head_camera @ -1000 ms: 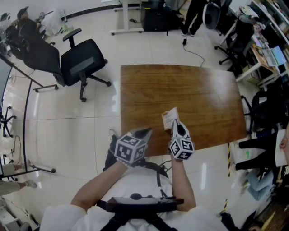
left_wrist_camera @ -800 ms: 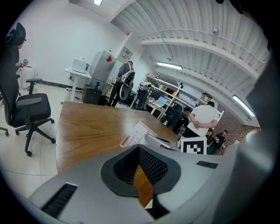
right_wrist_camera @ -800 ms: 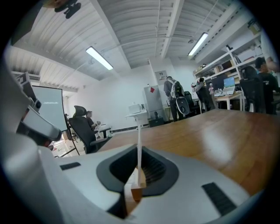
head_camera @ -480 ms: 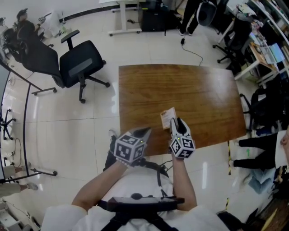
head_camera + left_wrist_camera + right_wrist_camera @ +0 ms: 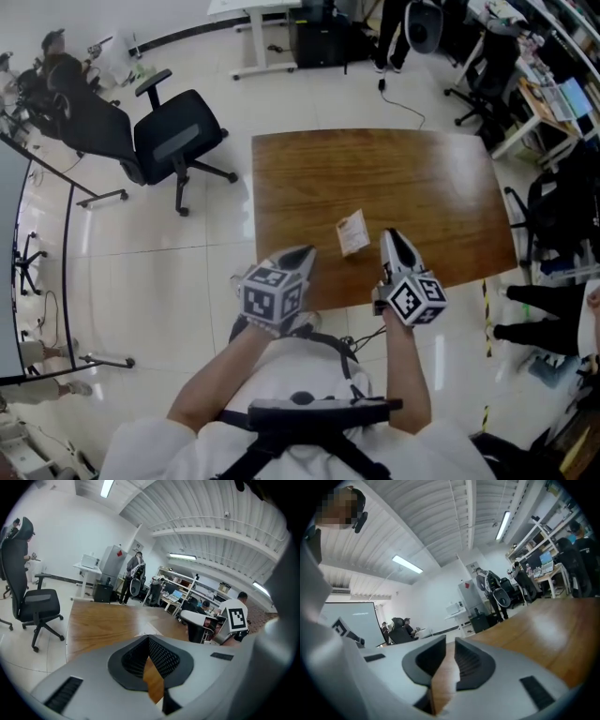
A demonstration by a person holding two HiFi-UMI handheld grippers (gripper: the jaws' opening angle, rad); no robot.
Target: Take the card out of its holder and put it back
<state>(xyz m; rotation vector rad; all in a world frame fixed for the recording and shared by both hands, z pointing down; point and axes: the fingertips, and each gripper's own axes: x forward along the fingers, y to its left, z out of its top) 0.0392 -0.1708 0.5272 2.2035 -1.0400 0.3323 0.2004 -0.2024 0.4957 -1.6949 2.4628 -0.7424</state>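
Card holder (image 5: 352, 232) lies flat on the wooden table (image 5: 422, 178), near the front edge, and neither gripper's touching it! Right gripper (image 5: 392, 236) hangs just right of it, jaws a narrow slit apart, just closing in on nothing. Left gripper (image 5: 302, 253) hovers at the table's edge, tips pressed together, empty.
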